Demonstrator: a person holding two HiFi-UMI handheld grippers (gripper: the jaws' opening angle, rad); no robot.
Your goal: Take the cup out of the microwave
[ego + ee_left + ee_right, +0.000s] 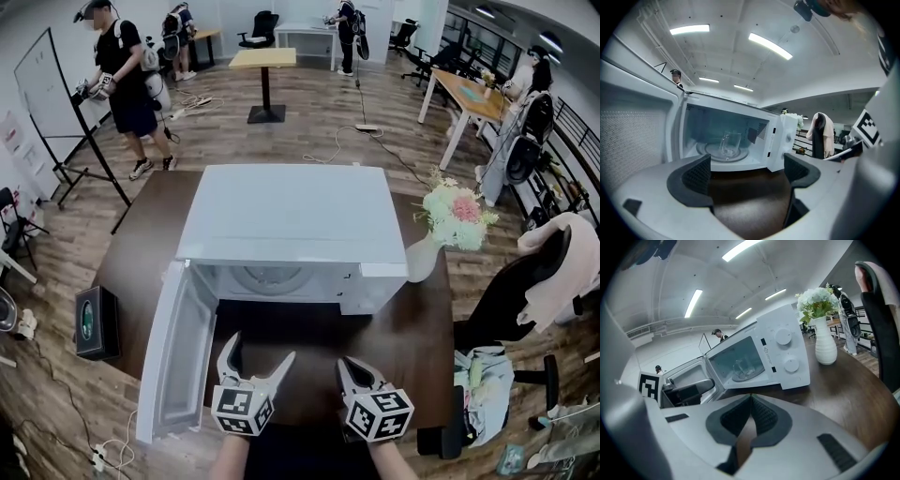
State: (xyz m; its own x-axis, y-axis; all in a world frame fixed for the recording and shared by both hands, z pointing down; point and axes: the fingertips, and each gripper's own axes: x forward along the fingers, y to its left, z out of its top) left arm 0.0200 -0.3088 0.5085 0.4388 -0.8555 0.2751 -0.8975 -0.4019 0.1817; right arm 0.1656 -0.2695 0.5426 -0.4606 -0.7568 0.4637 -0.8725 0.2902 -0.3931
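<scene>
Right, from my remote seat I see the white microwave [281,225] sitting on a dark wooden table [417,328], with its door [173,361] swung fully open to the left. The cup [730,144], a clear glass one with a handle, stands upright on the glass turntable [712,151] inside the cavity, roughly at its middle. Neither tool touches it. My left gripper [260,349] hangs above the table in front of the oven's opening, near the open door, and its jaws are spread wide with nothing between them but bare tabletop; through the gap I look straight into the cavity at the cup. My right gripper [345,363] is just beside it, on the side of the control panel [785,350], and its jaws are pressed together with nothing caught between the pads. Both tools are well short of the oven's front edge. The panel carries two round knobs [783,337], one above the other. To the right of the microwave, near its corner, a white vase [825,347] of pale flowers [457,214] stands on the table. A dark office chair [525,281] with a light garment draped over it is off the table's right edge. A small black box [95,322] rests by the table's left edge. In the room beyond, a person [122,75] in dark clothes stands on the wooden floor.
</scene>
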